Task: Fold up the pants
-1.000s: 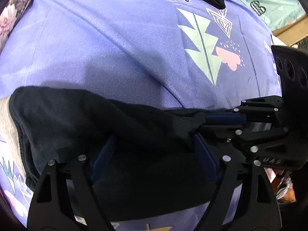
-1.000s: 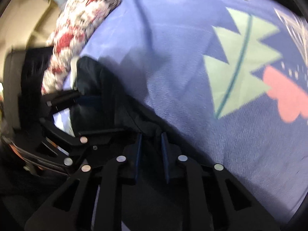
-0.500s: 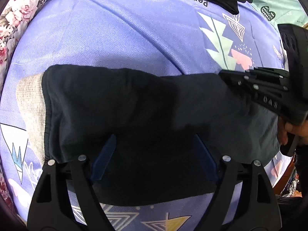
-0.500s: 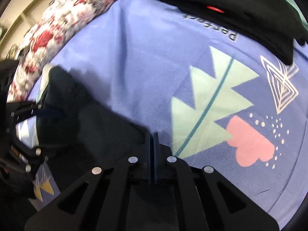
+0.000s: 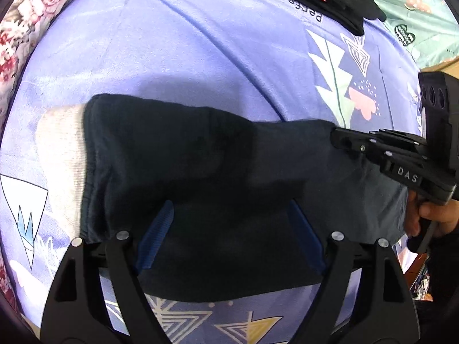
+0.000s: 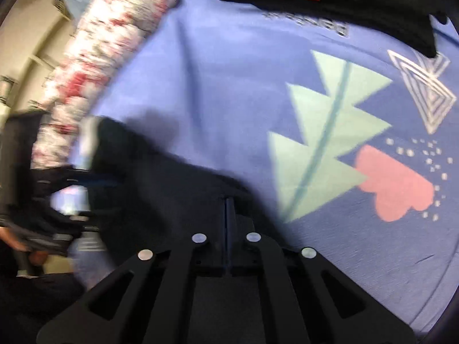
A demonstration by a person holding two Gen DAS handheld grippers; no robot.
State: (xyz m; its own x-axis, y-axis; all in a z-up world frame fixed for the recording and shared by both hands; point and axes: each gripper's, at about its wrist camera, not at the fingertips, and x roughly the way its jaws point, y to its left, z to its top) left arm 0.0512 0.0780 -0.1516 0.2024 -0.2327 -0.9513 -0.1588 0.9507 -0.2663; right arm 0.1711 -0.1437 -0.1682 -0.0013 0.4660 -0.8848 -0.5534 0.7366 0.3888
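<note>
Left gripper [image 5: 229, 238] wide open over pants [image 5: 200, 177], holding nothing; right gripper [image 6: 228, 215] closed, grip unclear; square edges on bedsheet [image 5: 172, 57] before creasing.

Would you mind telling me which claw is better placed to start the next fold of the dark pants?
Probably the left. The left claw is open, fingers spread over the middle of the pants on the purple sheet. The right claw looks shut at the pants' edge, so it would need reopening.
</note>
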